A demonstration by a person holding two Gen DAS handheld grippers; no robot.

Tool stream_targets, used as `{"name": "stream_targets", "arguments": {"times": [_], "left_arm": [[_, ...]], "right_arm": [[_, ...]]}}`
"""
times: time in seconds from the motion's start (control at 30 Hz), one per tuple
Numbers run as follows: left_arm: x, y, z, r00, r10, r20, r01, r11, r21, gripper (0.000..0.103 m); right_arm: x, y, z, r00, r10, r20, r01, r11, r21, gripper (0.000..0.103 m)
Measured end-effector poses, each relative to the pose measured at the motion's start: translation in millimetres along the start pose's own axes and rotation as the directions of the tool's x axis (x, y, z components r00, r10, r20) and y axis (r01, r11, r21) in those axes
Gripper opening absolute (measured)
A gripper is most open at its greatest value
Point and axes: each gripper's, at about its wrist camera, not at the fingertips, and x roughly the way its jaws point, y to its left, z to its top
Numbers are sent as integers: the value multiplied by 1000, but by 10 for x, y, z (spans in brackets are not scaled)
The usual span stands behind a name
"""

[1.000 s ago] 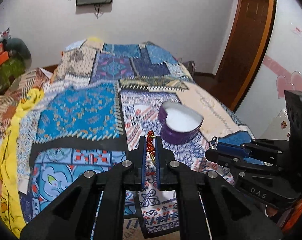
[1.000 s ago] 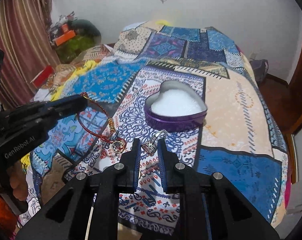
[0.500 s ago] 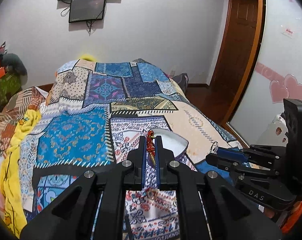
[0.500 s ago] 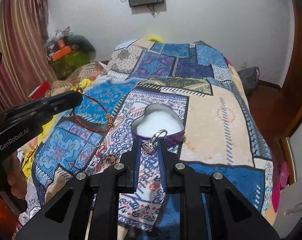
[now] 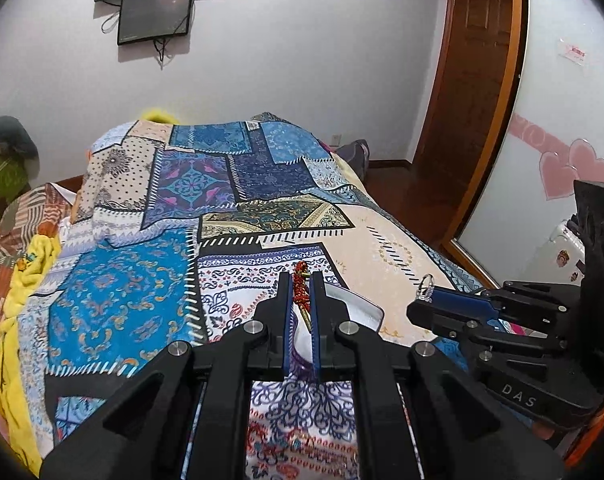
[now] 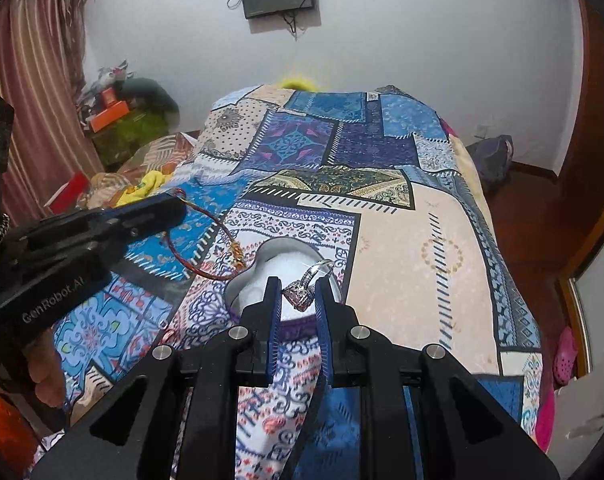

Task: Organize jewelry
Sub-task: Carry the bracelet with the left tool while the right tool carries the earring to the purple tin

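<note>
My left gripper (image 5: pixel 301 280) is shut on a red beaded bracelet (image 5: pixel 300 289); in the right wrist view the bracelet (image 6: pixel 197 256) hangs as a loop from that gripper (image 6: pixel 173 208). My right gripper (image 6: pixel 297 292) is shut on a silver ring with a stone (image 6: pixel 308 284); it also shows in the left wrist view (image 5: pixel 425 282). A purple heart-shaped box with a white inside (image 6: pixel 277 264) sits on the bedspread just beyond both grippers, partly hidden by my fingers (image 5: pixel 362 310).
A patchwork bedspread (image 6: pixel 422 240) covers the bed. A yellow blanket (image 5: pixel 17 280) lies along the left edge. A wooden door (image 5: pixel 470 100) and floor are to the right. Clutter (image 6: pixel 117 120) is piled far left.
Both grippers have risen and tilted up while holding their jewelry. The heart box now sits lower in view, partly behind the fingers.
</note>
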Motion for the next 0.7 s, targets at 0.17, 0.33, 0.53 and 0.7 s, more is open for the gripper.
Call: {"name": "stream_targets", "arguments": {"times": [0.17, 0.33, 0.53, 0.7], "left_arm": [[180, 38, 19, 999, -26, -21, 25, 1000, -11, 6], [389, 62, 26, 998, -46, -50, 45, 999, -11, 6], [575, 46, -15, 995, -55, -86, 55, 998, -5, 6], [644, 51, -89, 991, -56, -121, 57, 998, 0, 6]], "right_arm": [[122, -8, 61, 1000, 6, -15, -6, 1000, -15, 15], [223, -19, 82, 999, 25, -42, -26, 999, -34, 15], [363, -52, 100, 995, 48, -91, -52, 998, -46, 15], [477, -78, 71, 988, 70, -139, -76, 996, -44, 15]]}}
